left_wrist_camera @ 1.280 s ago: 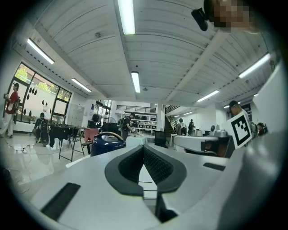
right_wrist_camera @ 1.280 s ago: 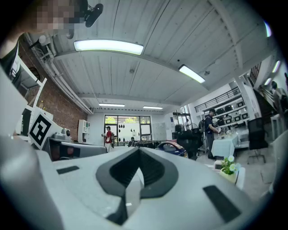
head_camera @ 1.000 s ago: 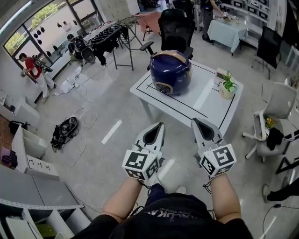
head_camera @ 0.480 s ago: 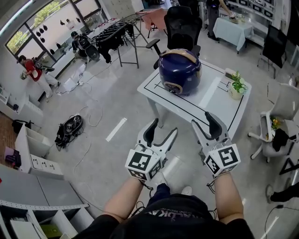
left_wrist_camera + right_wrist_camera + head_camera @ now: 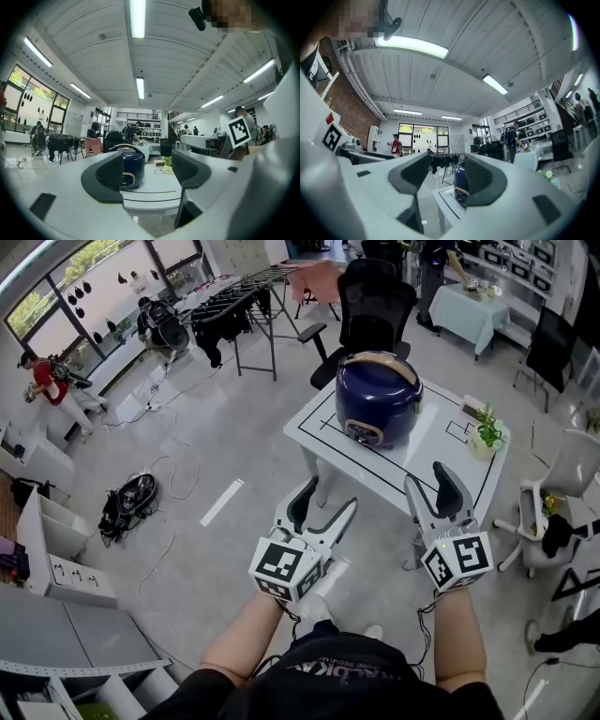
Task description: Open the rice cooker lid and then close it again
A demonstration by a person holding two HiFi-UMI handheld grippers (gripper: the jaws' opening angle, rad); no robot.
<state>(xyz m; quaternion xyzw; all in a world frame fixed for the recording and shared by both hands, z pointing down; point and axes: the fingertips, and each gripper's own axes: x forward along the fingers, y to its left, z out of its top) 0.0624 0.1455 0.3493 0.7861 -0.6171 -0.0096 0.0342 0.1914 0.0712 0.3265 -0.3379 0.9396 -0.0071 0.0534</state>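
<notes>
Left gripper (image 5: 326, 501) and right gripper (image 5: 428, 486): jaws just opened wide, nothing between them. Cooker (image 5: 378, 399) stands on table (image 5: 441, 442), well apart, lid (image 5: 373, 369) down; opening and closing both remain.

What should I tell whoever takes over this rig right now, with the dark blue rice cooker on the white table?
Left gripper: open, empty, jaws have just been opening.
Right gripper: the same.
Both are apart from the dark blue round rice cooker, which stands on the white rectangular table with its lid closed.
Done: nothing yet.
Left: reach the cooker, open the lid, close it again.
</notes>
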